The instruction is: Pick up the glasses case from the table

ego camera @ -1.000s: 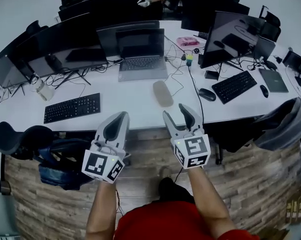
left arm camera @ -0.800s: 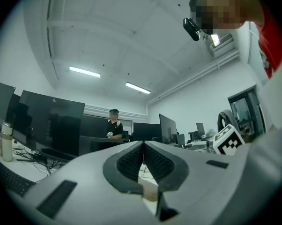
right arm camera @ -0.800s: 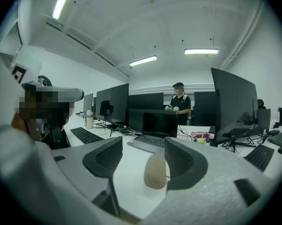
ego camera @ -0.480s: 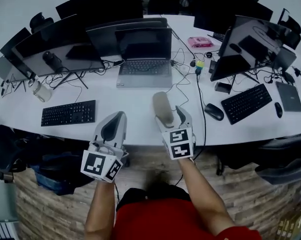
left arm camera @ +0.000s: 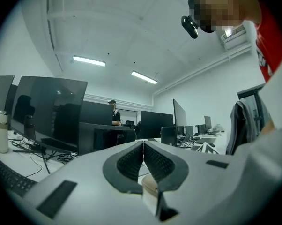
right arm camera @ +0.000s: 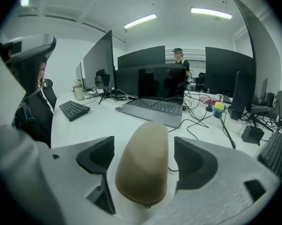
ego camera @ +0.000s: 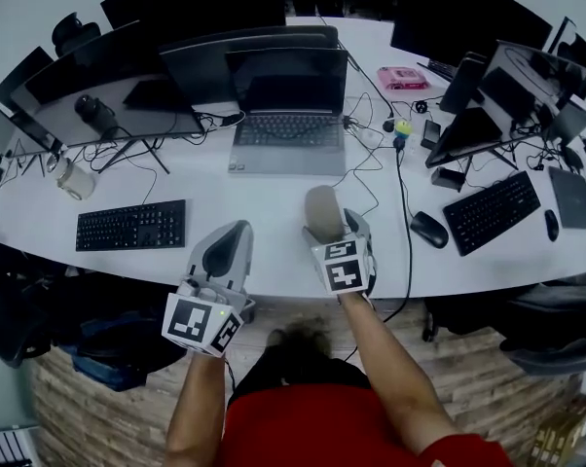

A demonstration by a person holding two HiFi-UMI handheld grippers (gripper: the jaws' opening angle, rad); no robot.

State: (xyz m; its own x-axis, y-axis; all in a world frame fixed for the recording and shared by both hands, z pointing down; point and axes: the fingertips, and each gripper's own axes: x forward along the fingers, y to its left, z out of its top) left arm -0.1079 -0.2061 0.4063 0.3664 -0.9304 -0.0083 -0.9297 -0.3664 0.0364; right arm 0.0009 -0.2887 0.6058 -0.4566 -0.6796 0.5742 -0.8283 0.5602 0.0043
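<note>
The glasses case (ego camera: 321, 207), a tan oblong shell, lies on the white table (ego camera: 254, 193) near its front edge, in front of the laptop. My right gripper (ego camera: 334, 230) reaches over the edge and straddles the near end of the case. In the right gripper view the case (right arm camera: 143, 168) sits between the jaws with a gap on each side; the jaws are opening and the pads (right arm camera: 100, 156) do not touch it. My left gripper (ego camera: 230, 243) hovers at the table edge to the left of the case, shut and empty; its tips meet in the left gripper view (left arm camera: 143, 145).
A laptop (ego camera: 291, 129) stands behind the case, with monitors beyond it. A black keyboard (ego camera: 130, 225) lies to the left, a mouse (ego camera: 429, 229) and a second keyboard (ego camera: 493, 212) to the right. Cables (ego camera: 371, 168) trail beside the case. A person stands at the far desks (right arm camera: 179, 60).
My right gripper has moved forward and down over the table edge until its jaws flank the case, and they stand wider. The left gripper has come forward to the table edge, still shut.
</note>
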